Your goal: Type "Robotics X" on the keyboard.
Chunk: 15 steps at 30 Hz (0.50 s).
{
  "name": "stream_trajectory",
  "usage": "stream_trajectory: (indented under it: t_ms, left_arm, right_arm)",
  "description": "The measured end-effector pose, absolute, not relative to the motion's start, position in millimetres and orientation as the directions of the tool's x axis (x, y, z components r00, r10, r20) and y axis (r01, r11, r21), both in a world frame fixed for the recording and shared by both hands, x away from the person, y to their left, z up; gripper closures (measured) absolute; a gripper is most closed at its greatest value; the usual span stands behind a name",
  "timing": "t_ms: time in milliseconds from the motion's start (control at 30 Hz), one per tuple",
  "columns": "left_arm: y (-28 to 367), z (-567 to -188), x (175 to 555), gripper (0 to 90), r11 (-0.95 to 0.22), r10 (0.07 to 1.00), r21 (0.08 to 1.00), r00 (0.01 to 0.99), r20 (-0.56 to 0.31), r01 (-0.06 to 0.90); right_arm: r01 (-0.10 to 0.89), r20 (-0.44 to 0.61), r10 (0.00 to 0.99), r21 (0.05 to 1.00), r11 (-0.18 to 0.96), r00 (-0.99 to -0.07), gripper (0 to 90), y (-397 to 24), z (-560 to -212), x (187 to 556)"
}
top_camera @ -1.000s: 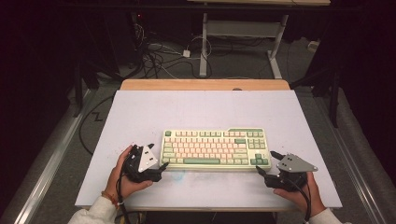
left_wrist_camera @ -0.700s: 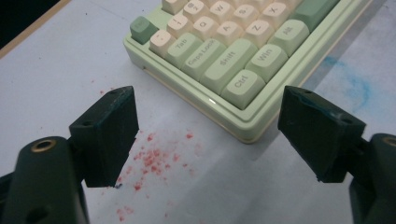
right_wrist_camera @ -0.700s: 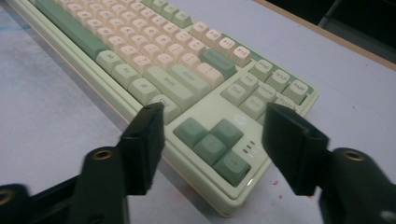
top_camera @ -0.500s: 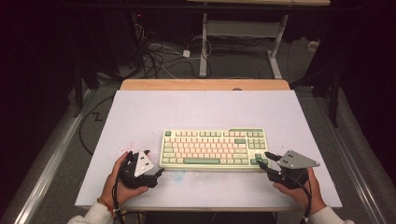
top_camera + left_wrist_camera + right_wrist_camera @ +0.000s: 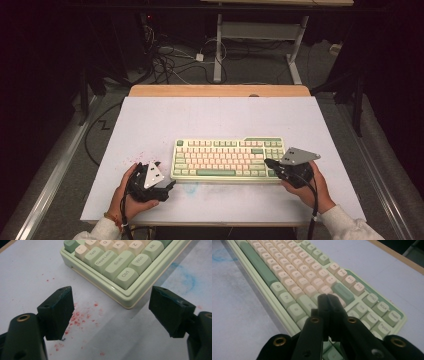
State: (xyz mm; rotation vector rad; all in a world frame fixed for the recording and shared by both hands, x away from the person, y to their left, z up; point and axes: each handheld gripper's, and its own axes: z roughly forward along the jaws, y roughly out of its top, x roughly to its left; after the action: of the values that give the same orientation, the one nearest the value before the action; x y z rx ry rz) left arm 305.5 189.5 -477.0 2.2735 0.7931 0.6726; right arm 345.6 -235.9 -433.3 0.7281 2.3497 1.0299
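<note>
Table (image 5: pixel 150 120): white top, wooden strip along the far edge. Red specks (image 5: pixel 77 316) on the surface near the front-left; a faint blue smear (image 5: pixel 186 277) just off the keyboard's near edge.

Keyboard (image 5: pixel 227 160): pale green case, cream and green keys. Lies flat, long side parallel to the front edge, a little right of centre and closer to the front edge than the far one. Nothing lifts it; it rests on the table top.

Left gripper (image 5: pixel 167 186): in the person's left hand (image 5: pixel 127 197), near the front-left part of the table, just off the keyboard's near-left corner. Jaws stand wide apart and hold nothing. In the left gripper view the Ctrl (image 5: pixel 126 276) corner of the keyboard sits ahead and between the two black pads (image 5: pixel 58 312), apart from both; bare table under them.

Right gripper (image 5: pixel 267 162): in the right hand (image 5: pixel 310 187), over the keyboard's near-right corner, grey three-cornered plate (image 5: pixel 299 156) on top. Jaws have just been closing and are now pressed together with nothing between them. In the right gripper view the closed tips (image 5: pixel 327 298) point down over the keys at the right end of the main block. Cannot tell whether the tips touch a key.
</note>
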Motion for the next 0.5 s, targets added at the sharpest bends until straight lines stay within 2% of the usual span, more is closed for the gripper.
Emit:
stream_trajectory:
  t_ms: [500]
  left_arm:
    - [188,-479,306,19.2,-0.628,0.673,0.687,0.699,0.242,0.366]
  right_arm:
    - [0.310,-0.191,0.601,0.714,0.627,-0.776,90.0,-214,-452,367]
